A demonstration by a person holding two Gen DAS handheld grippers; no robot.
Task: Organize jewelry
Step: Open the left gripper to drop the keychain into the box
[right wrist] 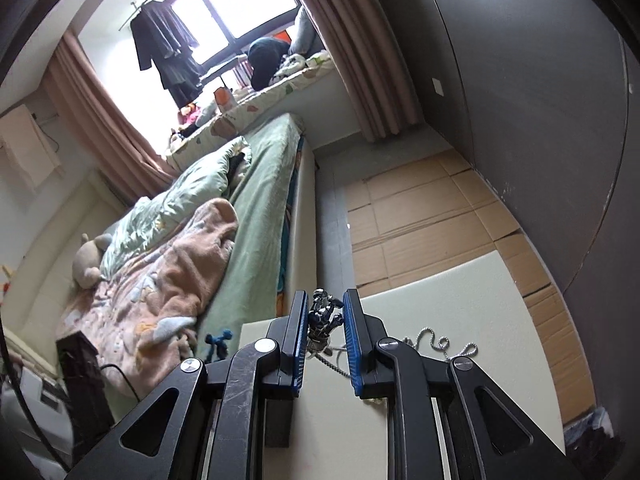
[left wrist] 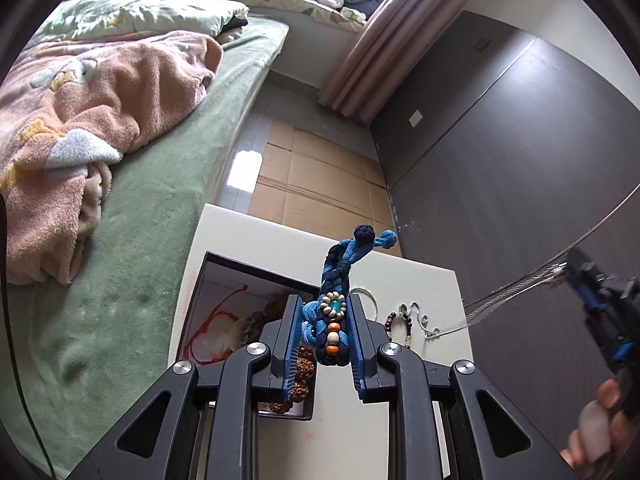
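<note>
My left gripper [left wrist: 324, 300] is shut on a blue braided bracelet [left wrist: 340, 264] with white, orange and turquoise beads. It holds the bracelet upright above the white table [left wrist: 420, 280], beside the open box [left wrist: 256, 268]. At the right edge a hand [left wrist: 592, 432] carries my right gripper [left wrist: 576, 270]. A silver chain necklace [left wrist: 512, 292] runs taut from it down to the table. In the right wrist view the right gripper [right wrist: 326, 296] is shut on the necklace's silver pendant cluster [right wrist: 322, 316], and the chain's end [right wrist: 440, 344] lies on the table.
The box holds a red cord [left wrist: 224, 312] and brown beads [left wrist: 304, 364]. A dark beaded bracelet [left wrist: 396, 320] lies on the table next to the chain. A green bed [left wrist: 172, 200] with blankets flanks the table. Cardboard [left wrist: 320, 176] covers the floor, and a dark wardrobe [left wrist: 520, 160] stands at right.
</note>
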